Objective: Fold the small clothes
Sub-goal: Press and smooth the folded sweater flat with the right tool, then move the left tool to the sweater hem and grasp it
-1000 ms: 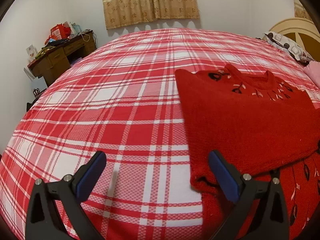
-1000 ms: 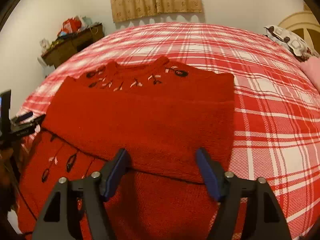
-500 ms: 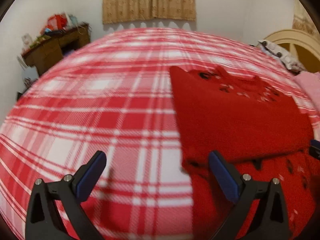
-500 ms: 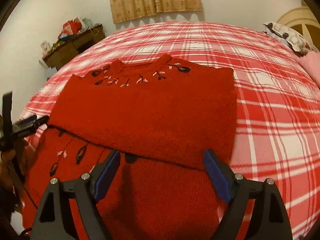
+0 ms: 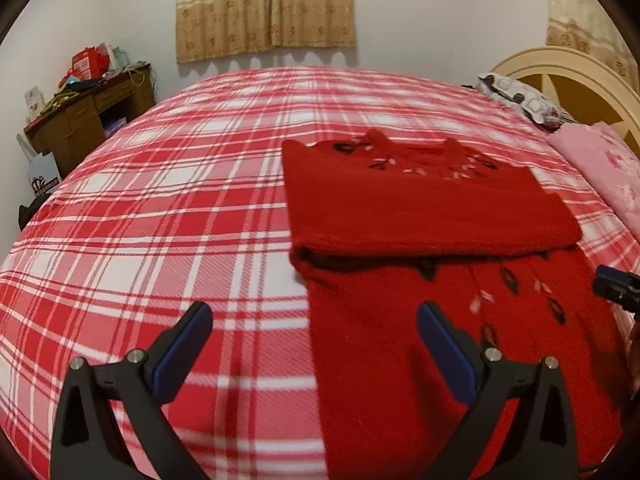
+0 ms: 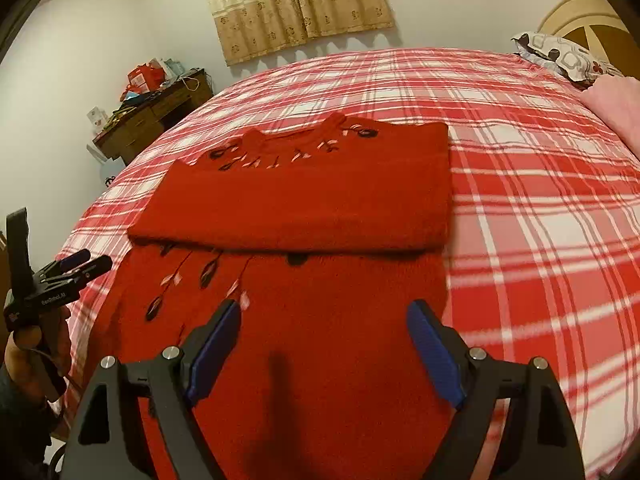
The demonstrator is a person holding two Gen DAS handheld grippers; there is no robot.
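Note:
A red knitted sweater [image 5: 420,216] [image 6: 312,200] with dark embroidered leaves lies on the bed. Its far part is folded into a thick band; its near part [image 6: 320,340] lies flat toward me. My left gripper [image 5: 314,344] is open and empty, above the sweater's near left edge. It also shows at the left of the right wrist view [image 6: 76,266]. My right gripper [image 6: 324,340] is open and empty, over the near part of the sweater. Its tip shows at the right edge of the left wrist view [image 5: 616,284].
The bed carries a red and white plaid cover [image 5: 160,220] [image 6: 540,200]. A pink blanket [image 5: 608,168] and patterned pillow [image 5: 516,96] lie by the cream headboard [image 5: 568,76]. A cluttered wooden desk [image 5: 88,116] stands against the far left wall.
Both grippers have drawn back toward me from the folded band, so more of the sweater's near part shows. Both stay open and empty.

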